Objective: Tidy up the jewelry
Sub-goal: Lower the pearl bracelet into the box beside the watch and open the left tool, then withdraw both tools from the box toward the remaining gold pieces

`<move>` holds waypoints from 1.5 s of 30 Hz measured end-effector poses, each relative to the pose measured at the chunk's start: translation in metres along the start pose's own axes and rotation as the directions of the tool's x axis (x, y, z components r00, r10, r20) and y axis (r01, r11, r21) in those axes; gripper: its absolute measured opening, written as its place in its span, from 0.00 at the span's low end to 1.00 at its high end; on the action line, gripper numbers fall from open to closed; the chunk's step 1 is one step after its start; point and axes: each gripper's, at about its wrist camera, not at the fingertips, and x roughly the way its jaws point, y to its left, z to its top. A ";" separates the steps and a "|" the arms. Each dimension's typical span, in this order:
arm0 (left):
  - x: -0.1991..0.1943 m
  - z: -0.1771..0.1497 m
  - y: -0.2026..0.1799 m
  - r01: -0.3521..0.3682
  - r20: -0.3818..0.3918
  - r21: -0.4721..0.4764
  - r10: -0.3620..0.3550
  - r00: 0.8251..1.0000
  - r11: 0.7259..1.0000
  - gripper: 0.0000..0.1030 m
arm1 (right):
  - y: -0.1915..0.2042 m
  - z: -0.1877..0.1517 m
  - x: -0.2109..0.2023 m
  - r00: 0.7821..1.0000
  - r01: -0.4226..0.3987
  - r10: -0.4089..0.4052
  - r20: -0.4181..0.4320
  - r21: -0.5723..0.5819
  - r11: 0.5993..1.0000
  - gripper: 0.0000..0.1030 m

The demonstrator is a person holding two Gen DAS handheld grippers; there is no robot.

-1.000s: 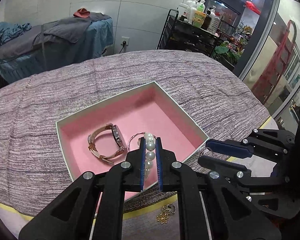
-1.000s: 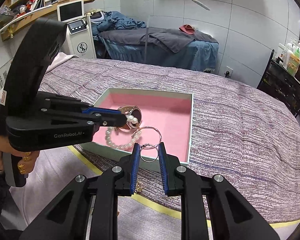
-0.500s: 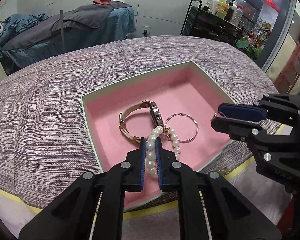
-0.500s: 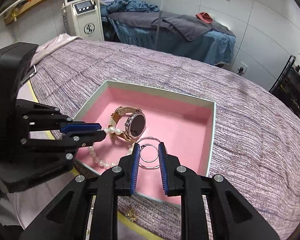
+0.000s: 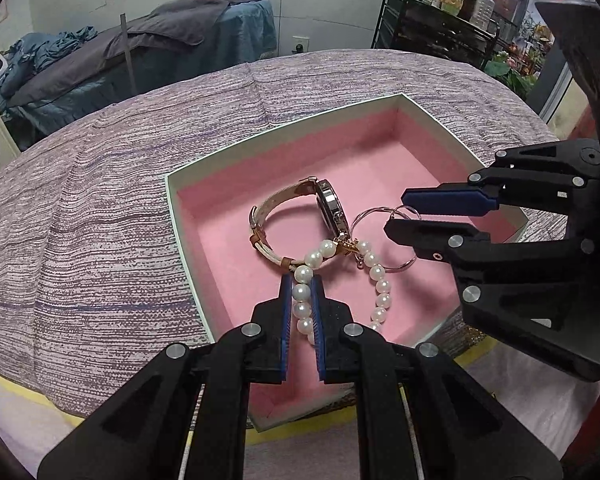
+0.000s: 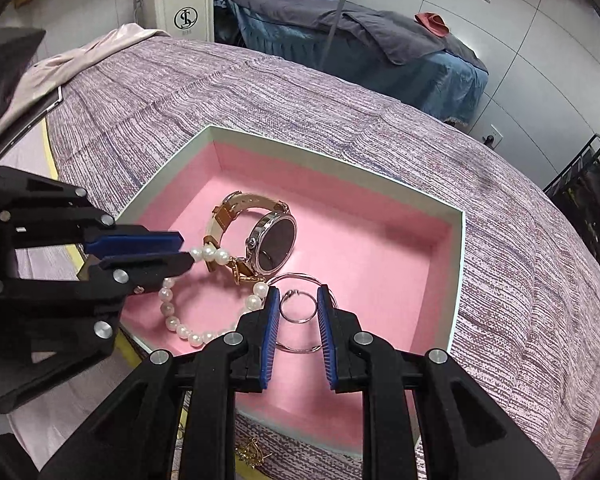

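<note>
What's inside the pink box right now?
Inside the pink box: a watch, a pearl bracelet in the left tool, and silver hoops in the right tool. The tools hide its near floor.

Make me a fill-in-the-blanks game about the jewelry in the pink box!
1. The left hand-held gripper is shut on a string of ____.
2. The inside of the box is colored ____.
3. The right hand-held gripper holds a thin silver hoop with a small ____ hooked on it.
4. The watch has a ____ face.

Missing words: pearls; pink; ring; dark
</note>
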 end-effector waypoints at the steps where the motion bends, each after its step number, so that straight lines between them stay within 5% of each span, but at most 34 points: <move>1: -0.002 0.000 0.001 -0.001 0.004 0.000 0.001 1.000 1.000 0.10 | 0.000 0.000 0.001 1.000 -0.001 0.001 -0.002 0.001 1.000 0.22; 5: -0.008 -0.001 0.002 -0.013 0.018 -0.003 0.013 1.000 1.000 0.14 | 0.001 -0.003 0.001 1.000 0.012 -0.012 0.003 -0.001 1.000 0.32; 9: -0.015 -0.003 0.002 -0.038 0.049 0.001 0.037 0.998 0.999 0.54 | 0.000 -0.004 -0.007 0.999 0.016 -0.016 0.031 0.004 1.000 0.36; 13: -0.029 -0.002 -0.001 -0.058 0.096 0.012 0.056 0.994 0.998 0.59 | -0.003 -0.010 -0.024 0.996 0.034 -0.036 0.085 0.025 0.999 0.46; 21: -0.081 -0.018 0.002 -0.124 0.264 -0.042 0.131 0.955 0.991 0.91 | 0.001 -0.045 -0.069 0.979 0.052 -0.069 0.191 0.095 0.994 0.69; 29: -0.100 -0.062 0.012 -0.071 0.279 -0.133 0.106 0.954 0.988 0.93 | 0.013 -0.084 -0.092 0.971 0.039 -0.069 0.230 0.132 0.990 0.72; 36: -0.105 -0.097 -0.008 -0.120 0.289 -0.103 0.145 0.946 0.987 0.94 | 0.009 -0.114 -0.096 0.971 0.025 -0.070 0.227 0.195 0.980 0.72; 45: -0.100 -0.124 -0.025 -0.101 0.267 -0.087 0.121 0.956 0.991 0.94 | 0.016 -0.144 -0.093 0.975 0.019 -0.066 0.214 0.218 0.976 0.72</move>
